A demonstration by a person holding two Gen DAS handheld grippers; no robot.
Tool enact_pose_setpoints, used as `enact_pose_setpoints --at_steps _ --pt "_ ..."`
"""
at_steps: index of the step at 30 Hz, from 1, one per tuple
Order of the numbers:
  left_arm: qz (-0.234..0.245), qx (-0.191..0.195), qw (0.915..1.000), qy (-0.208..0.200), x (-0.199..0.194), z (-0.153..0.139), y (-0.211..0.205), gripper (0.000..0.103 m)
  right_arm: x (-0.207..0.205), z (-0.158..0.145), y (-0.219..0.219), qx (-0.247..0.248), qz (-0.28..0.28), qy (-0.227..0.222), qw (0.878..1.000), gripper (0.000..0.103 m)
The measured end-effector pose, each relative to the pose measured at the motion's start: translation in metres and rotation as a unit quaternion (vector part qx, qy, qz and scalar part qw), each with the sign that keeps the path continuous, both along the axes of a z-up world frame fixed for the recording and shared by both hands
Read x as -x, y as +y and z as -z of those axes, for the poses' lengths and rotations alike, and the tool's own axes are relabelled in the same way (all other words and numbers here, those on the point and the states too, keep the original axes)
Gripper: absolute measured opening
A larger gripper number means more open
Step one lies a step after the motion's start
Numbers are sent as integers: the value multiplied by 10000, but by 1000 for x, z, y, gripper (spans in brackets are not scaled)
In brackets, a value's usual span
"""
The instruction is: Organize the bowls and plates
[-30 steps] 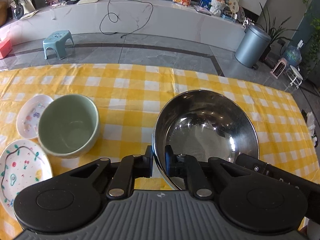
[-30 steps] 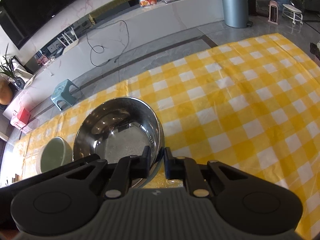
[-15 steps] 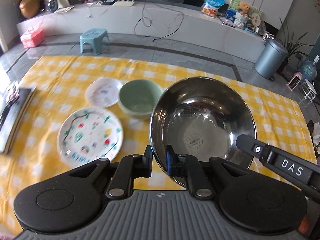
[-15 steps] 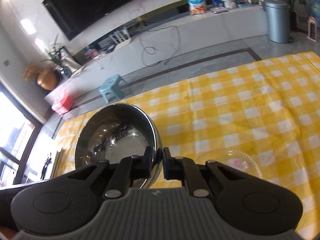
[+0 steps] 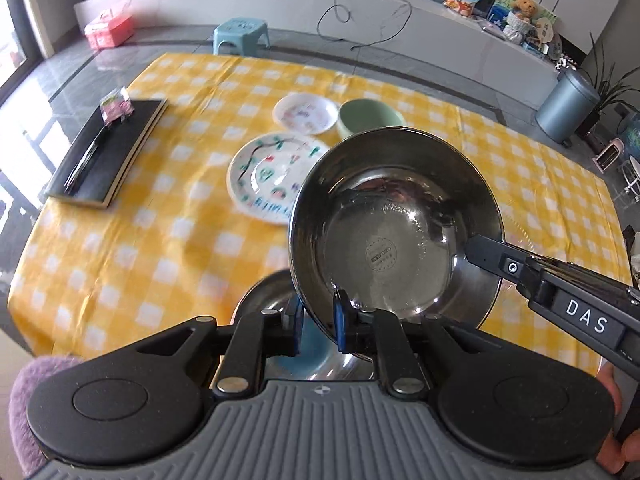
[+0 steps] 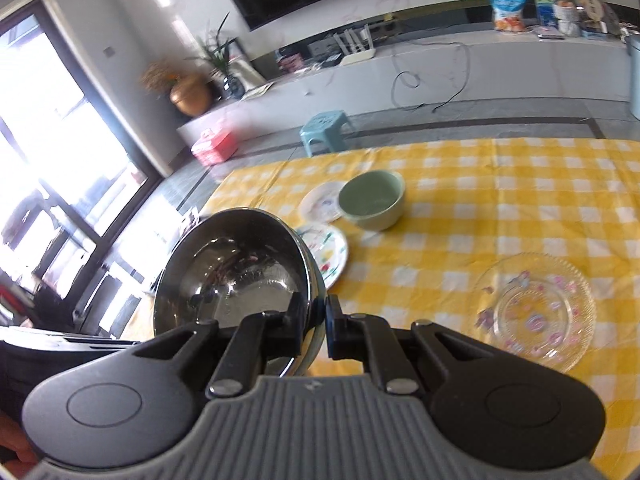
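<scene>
Both grippers, left (image 5: 316, 326) and right (image 6: 318, 330), clamp the steel bowl (image 5: 394, 236) rim, lifted off the tabletop (image 5: 168, 240). Second steel bowl (image 5: 264, 304) sits directly below, near edge; lower straight down.

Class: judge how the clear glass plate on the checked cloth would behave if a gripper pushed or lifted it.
The glass plate looks thin and brittle, so probably fragile. Its low, flat shape suggests it would slide on the tablecloth rather than tip. The glossy rim may be slippery to pinch.

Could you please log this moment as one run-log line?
left gripper: shut on steel bowl | right gripper: shut on steel bowl | bowl: lifted, tilted
</scene>
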State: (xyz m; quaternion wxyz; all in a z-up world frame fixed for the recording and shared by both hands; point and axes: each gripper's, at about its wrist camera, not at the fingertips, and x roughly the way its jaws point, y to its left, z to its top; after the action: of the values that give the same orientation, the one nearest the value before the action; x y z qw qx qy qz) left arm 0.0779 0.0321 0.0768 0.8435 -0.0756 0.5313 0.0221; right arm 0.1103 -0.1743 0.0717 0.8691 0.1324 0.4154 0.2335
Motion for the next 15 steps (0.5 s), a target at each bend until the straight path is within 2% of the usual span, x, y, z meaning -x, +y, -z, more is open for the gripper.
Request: enact_pose_setpoints --at_steps 8,15 --pt "-376 515 9964 558 25 31 31 17 18 21 29 291 -528 406 9974 9" --pt "-506 766 9927 780 31 48 44 17 18 33 39 485 -685 588 9947 9"
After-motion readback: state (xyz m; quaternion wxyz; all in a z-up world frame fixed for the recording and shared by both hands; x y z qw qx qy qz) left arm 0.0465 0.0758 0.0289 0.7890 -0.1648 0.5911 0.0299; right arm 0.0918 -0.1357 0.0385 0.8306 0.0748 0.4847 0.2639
